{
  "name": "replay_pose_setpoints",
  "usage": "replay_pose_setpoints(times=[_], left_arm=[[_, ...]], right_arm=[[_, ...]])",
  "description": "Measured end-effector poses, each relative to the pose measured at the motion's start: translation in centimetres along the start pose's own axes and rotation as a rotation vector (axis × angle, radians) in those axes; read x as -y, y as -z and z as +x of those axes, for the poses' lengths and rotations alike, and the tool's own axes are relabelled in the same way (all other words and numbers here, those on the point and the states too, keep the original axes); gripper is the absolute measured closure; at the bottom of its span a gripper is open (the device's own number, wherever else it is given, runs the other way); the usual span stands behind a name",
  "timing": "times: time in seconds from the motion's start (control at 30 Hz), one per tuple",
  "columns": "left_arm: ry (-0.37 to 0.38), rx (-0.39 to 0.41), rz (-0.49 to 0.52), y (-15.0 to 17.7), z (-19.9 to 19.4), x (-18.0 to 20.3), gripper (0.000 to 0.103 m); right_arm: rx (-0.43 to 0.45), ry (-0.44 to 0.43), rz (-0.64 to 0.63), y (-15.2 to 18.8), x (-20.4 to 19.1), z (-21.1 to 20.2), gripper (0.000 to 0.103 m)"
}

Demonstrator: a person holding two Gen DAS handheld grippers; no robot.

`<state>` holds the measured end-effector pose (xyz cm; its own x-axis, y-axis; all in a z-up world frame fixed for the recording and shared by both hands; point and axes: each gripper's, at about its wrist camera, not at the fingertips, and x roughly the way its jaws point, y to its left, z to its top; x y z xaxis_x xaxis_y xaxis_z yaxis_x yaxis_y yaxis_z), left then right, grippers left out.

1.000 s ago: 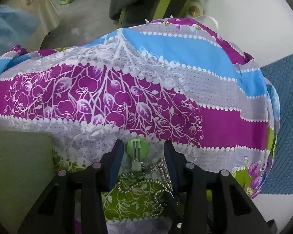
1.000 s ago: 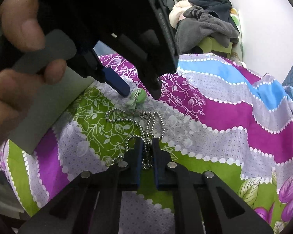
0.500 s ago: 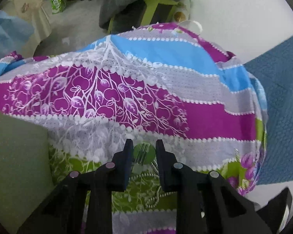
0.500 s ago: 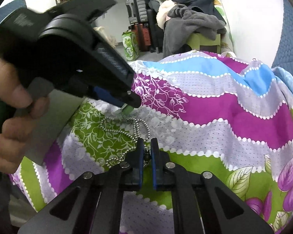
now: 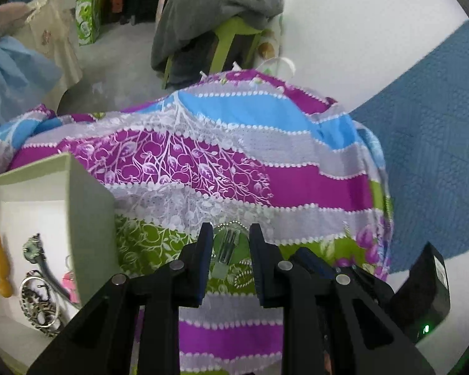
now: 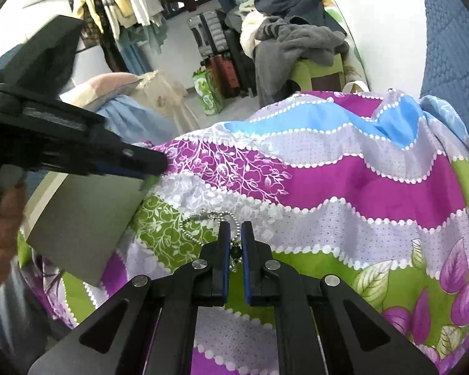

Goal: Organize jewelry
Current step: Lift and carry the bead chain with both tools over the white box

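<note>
A floral bedsheet, striped in purple, blue, grey and green, covers the work surface. Beyond the bedsheet stands a lime-green plastic chair heaped with grey clothing; a green printed bag sits on the concrete floor past the sheet's far edge, its lettering too blurred to read. A blue quilted mat lies off the sheet's right side.

The left gripper has just been closing and pinches a round green hair clip, held above the sheet's green band. The right gripper, jaws pressed nearly together, grips a ball-bead chain whose loops trail on that green band. At the sheet's left edge sits an open white box holding metal bangles and other trinkets.
</note>
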<state>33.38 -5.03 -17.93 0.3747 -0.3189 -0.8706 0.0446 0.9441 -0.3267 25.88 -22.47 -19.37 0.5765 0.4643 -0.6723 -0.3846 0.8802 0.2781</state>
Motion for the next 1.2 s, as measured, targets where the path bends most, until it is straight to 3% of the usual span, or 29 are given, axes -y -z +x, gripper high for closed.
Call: replay_pose_setpoints(times=[0.27,0.6,0.87,1.2], left_arm=[[-0.005,0.028,0.019,1.0,-3.7,-0.3,0.08],[0.017,0.045,-0.022,1.6,-9.9,-1.5,0.08],[-0.044,0.061,0.026,2.0,-14.8,-2.8,0.08],[-0.094,0.153,0.085,1.7,-21.1,-5.0,0.08]], right_arm=[[-0.002,0.032,-0.027,-1.7,-2.4,-2.7,0.098],[0.006,0.086,-0.05,-6.7,-5.8,-6.6,0.098],[0.03,0.101,-0.084,-10.1,-9.6,-9.6,0.098],[0.073,0.075,-0.124,-13.7,-14.8,-12.4,0.098]])
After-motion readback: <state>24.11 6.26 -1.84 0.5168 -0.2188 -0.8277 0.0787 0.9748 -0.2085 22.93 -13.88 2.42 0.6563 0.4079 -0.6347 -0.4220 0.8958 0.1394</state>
